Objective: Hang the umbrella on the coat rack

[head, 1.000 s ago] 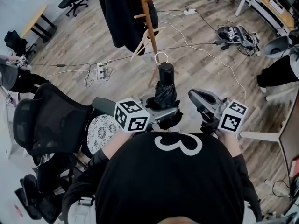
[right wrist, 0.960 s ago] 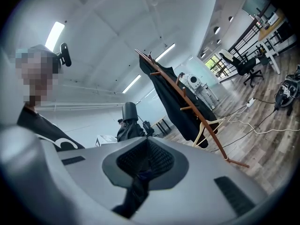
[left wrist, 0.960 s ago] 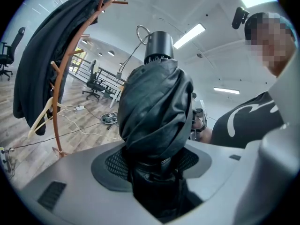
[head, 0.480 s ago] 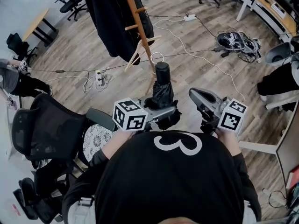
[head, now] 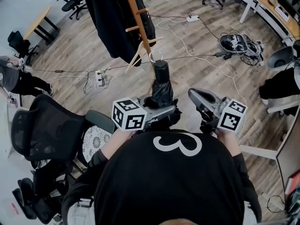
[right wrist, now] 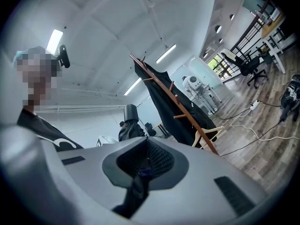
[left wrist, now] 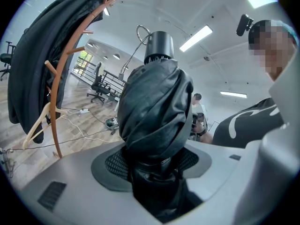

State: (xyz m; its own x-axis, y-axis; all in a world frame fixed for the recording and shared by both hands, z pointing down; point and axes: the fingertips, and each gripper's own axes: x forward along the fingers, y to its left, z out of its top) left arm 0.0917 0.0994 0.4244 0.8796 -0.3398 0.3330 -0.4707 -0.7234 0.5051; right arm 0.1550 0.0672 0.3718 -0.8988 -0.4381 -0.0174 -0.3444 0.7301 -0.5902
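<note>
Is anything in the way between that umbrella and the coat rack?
Nothing visible: only floor with loose cables lies between the umbrella in the left gripper and the coat rack. A black coat hangs left of its pole.

Bright, even office light washes the wood floor [head: 197,55] in the head view, and shadows there are faint and soft-edged. Straight lines bend toward that picture's edges. Ceiling strip lights [left wrist: 194,37] flare white in the left gripper view, where the umbrella [left wrist: 154,111], near the lens, reads dark with a dull sheen. Another strip light [right wrist: 55,35] glares at the far left of the right gripper view. Both gripper views bow strongly, with black corners and soft nearest surfaces.
</note>
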